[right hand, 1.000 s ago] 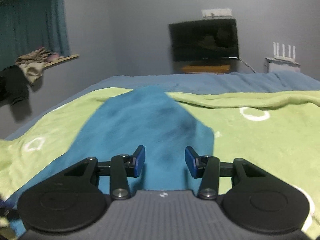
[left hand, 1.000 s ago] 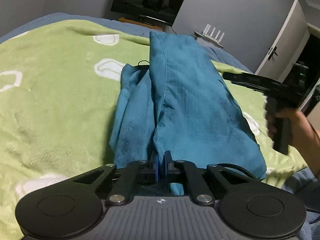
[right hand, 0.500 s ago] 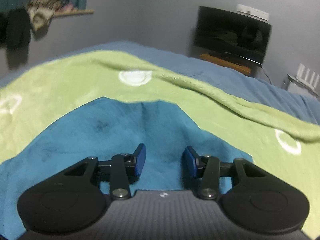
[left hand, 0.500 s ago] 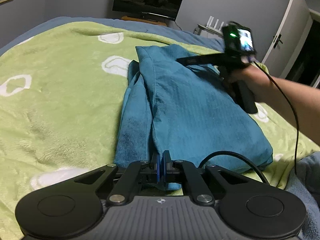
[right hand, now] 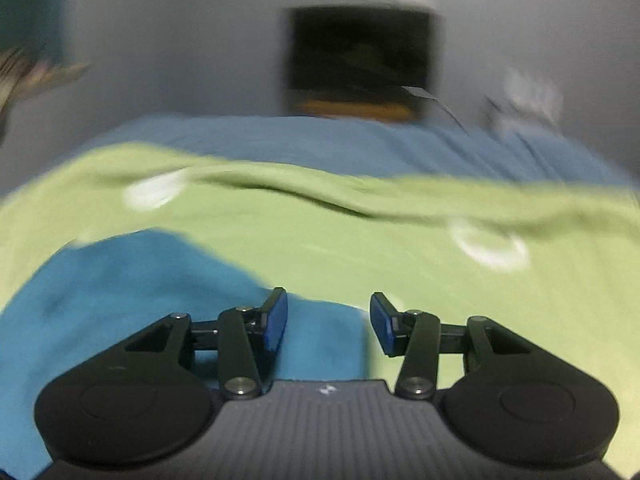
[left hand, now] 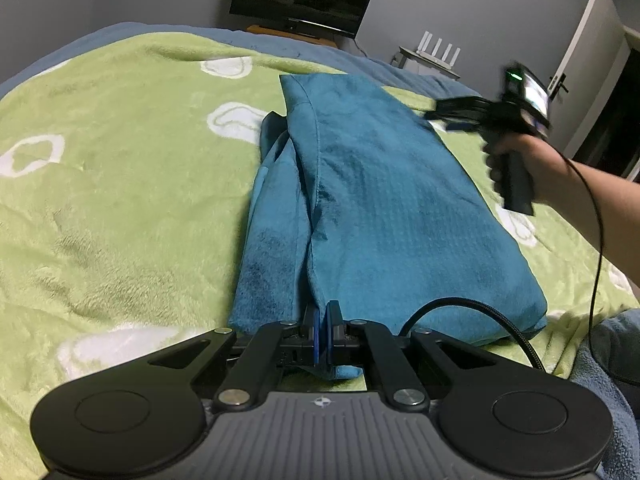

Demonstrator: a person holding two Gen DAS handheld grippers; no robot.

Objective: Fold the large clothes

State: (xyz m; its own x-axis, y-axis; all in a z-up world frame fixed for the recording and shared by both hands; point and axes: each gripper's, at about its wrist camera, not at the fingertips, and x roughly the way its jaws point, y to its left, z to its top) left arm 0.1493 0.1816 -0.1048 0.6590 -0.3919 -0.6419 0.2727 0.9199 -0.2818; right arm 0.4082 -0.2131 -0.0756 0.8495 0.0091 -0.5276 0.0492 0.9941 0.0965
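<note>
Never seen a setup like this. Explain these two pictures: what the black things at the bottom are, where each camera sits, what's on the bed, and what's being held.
No robot here: a person holds a hand-held two-finger gripper in each hand, each carrying a camera looking along its fingers. The left camera shows the left gripper pinched shut on the near edge of a teal garment, which lies partly folded on a green blanket. To the right, the person's hand carries the other gripper. That one's own blurred view shows the right gripper with jaws apart, holding nothing, above the garment's edge.
</note>
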